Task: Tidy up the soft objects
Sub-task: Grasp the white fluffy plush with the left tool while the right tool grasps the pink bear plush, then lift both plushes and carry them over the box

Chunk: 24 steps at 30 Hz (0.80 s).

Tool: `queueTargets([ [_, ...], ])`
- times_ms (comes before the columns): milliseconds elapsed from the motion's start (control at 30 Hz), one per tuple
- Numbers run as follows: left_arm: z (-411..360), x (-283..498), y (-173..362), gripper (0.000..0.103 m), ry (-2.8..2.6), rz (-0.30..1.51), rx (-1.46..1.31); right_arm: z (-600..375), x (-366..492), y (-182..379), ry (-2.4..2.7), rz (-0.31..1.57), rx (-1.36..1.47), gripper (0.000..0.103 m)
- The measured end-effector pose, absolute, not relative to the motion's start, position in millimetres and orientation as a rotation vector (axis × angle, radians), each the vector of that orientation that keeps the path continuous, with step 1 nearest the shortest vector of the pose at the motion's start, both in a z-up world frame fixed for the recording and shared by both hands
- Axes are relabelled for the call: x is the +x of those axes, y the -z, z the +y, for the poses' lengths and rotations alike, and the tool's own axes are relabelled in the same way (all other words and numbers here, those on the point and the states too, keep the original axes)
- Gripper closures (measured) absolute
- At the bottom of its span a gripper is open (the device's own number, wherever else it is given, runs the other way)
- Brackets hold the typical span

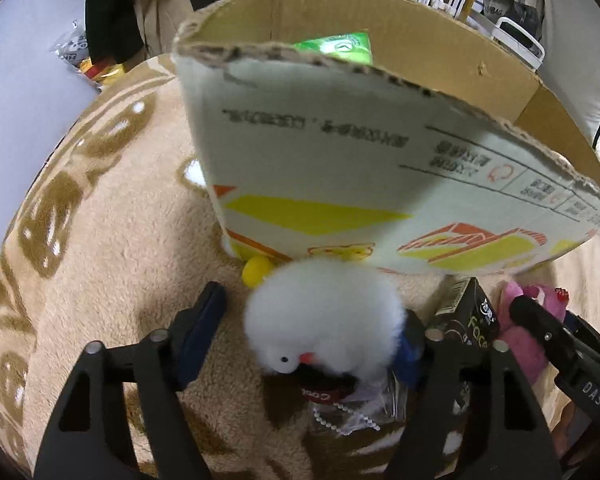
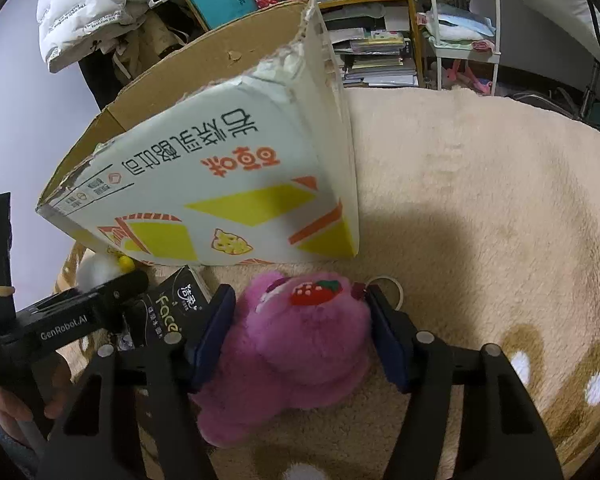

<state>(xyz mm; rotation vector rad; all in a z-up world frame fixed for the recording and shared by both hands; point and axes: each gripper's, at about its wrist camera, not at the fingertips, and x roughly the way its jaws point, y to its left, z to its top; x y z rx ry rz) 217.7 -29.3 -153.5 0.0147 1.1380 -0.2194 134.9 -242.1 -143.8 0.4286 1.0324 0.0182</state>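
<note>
Step in hand, as judged: grasp both soft toys and move them into the cardboard box (image 1: 380, 168).

**Left gripper** (image 1: 312, 332). The jaws stand apart around the white fluffy bird (image 1: 324, 320). The right pad touches its flank; the left pad is clear of it. Close until the fur compresses and the pads meet firmer stuffing beneath. Take the body, not the head, which hangs down toward the camera. Its yellow foot (image 1: 255, 271) lies at the base of the box.

**Right gripper** (image 2: 300, 320). Both pads press the sides of the pink plush bear (image 2: 288, 344), so the jaws are clamped on it or very nearly. Lift straight up before moving far, so the toy clears the ragged rim of the box.

**Obstructions.** A dark tissue pack (image 2: 168, 312) lies between the two toys. Keep the pads off it. A clear bag with a bead chain (image 1: 348, 416) lies under the bird and may drag upward with it.

**Materials**
- Bird: long, loose white pile, rounded, very compressible.
- Bear: dense short pink plush with a stitched strawberry (image 2: 314, 292) and a key ring (image 2: 388, 286) at the far right.
- Box: stiff corrugated board, torn edges, printed outer face, open top.
- Blanket (image 2: 480, 200): thick beige fleece that yields under pressure.
</note>
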Motion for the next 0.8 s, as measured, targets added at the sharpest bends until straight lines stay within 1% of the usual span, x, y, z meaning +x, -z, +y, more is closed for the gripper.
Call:
queueTargets([
  [33, -29.1, 215.8, 153.2, 0.046, 0.220, 1.137, 0.015, -243.8, 135.0, 144.0, -0.019, 1.033, 0.437, 0.038],
  [67, -29.3, 215.2, 152.2, 0.050, 0.227, 1.136, 0.017, -244.9, 134.3, 144.3, -0.018, 1.034, 0.445, 0.039],
  [100, -29.3, 215.1, 151.6, 0.058, 0.234, 1.139, 0.020, -246.0, 134.1, 143.8, -0.018, 1.033, 0.448, 0.040],
  [133, -30.2, 212.4, 151.3, 0.063, 0.237, 1.143, 0.025, -246.0, 133.5, 143.0, -0.018, 1.032, 0.445, 0.041],
  [200, -31.9, 210.6, 151.1, 0.066, 0.229, 1.144, 0.043, -244.0, 131.7, 140.8, -0.019, 1.029, 0.431, 0.042],
  [433, -19.7, 205.4, 144.4, 0.068, 0.221, 1.157, -0.011, -232.0, 126.1, 125.8, -0.015, 0.987, 0.326, 0.044],
  [500, -16.2, 202.7, 142.8, 0.068, 0.212, 1.154, -0.013, -228.5, 124.0, 120.1, -0.012, 0.967, 0.293, 0.050],
  [533, -14.5, 201.6, 142.9, 0.068, 0.207, 1.153, -0.019, -227.4, 123.5, 117.9, -0.015, 0.960, 0.279, 0.051],
  [633, -13.9, 192.6, 141.6, 0.068, 0.186, 1.159, -0.023, -225.1, 123.7, 114.2, -0.024, 0.950, 0.253, 0.051],
  [800, -5.7, 177.9, 127.3, 0.068, 0.173, 1.113, -0.030, -222.3, 120.9, 107.4, -0.020, 0.923, 0.235, 0.052],
])
